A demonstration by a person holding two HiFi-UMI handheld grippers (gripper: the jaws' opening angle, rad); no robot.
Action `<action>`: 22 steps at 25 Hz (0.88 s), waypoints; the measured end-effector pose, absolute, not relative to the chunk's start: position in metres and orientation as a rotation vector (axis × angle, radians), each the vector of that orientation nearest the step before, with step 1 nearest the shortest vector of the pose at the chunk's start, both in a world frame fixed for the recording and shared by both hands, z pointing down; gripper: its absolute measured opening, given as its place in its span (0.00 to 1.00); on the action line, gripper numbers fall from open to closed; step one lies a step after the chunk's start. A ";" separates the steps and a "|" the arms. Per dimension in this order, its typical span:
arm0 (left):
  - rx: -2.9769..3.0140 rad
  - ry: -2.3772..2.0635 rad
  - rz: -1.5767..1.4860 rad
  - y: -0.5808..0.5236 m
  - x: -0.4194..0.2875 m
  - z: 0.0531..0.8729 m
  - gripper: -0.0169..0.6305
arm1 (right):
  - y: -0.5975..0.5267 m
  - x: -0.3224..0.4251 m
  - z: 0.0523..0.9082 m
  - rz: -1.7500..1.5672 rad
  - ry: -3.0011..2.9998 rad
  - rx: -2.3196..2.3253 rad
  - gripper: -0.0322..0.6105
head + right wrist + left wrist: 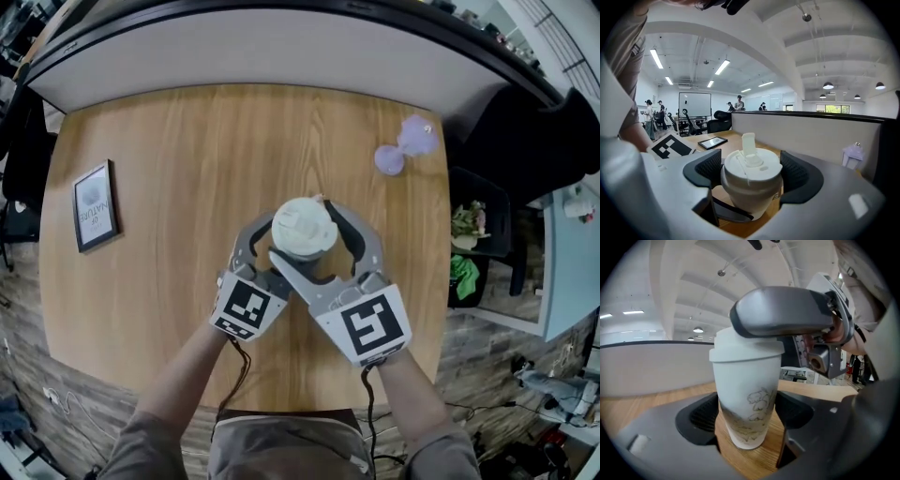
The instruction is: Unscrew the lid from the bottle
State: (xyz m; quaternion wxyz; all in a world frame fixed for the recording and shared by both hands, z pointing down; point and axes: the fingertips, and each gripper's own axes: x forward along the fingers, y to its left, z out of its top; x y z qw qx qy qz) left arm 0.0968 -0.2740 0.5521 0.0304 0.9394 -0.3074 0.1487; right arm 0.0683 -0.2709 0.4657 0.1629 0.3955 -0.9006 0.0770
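A white bottle (303,228) with a pale flower print stands upright on the round wooden table (169,141). Its white lid (752,164) has a raised flip tab. My left gripper (295,248) reaches in low, and its pads lie against both sides of the bottle's (747,394) lower body. Higher up, my right gripper (305,230) straddles the lid with the pads close beside it and no clear press on it. In the left gripper view, one grey finger of the right gripper (783,317) crosses just above the lid (746,350).
A framed picture (96,204) lies flat at the table's left. A small purple ornament (403,148) stands at the back right. A grey partition wall (281,47) runs behind the table. A dark chair with a plant (473,225) sits off the right edge.
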 end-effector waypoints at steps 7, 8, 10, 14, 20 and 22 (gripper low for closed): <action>2.910 -0.911 0.442 -0.272 0.097 0.553 0.59 | -0.272 0.071 0.466 0.199 -2.595 1.141 0.63; 2.916 -0.896 0.444 -0.271 0.098 0.553 0.59 | -0.272 0.071 0.466 0.207 -2.613 1.108 0.63; 2.928 -0.860 0.450 -0.270 0.098 0.554 0.59 | -0.270 0.072 0.467 0.240 -2.660 1.018 0.63; 2.949 -0.773 0.448 -0.267 0.099 0.554 0.59 | -0.267 0.074 0.467 0.271 -2.770 0.764 0.63; 3.013 -0.651 0.471 -0.258 0.100 0.554 0.59 | -0.251 0.074 0.468 0.146 -2.855 0.328 0.63; 3.023 -0.629 0.472 -0.258 0.100 0.555 0.59 | -0.249 0.073 0.469 0.130 -2.857 0.251 0.63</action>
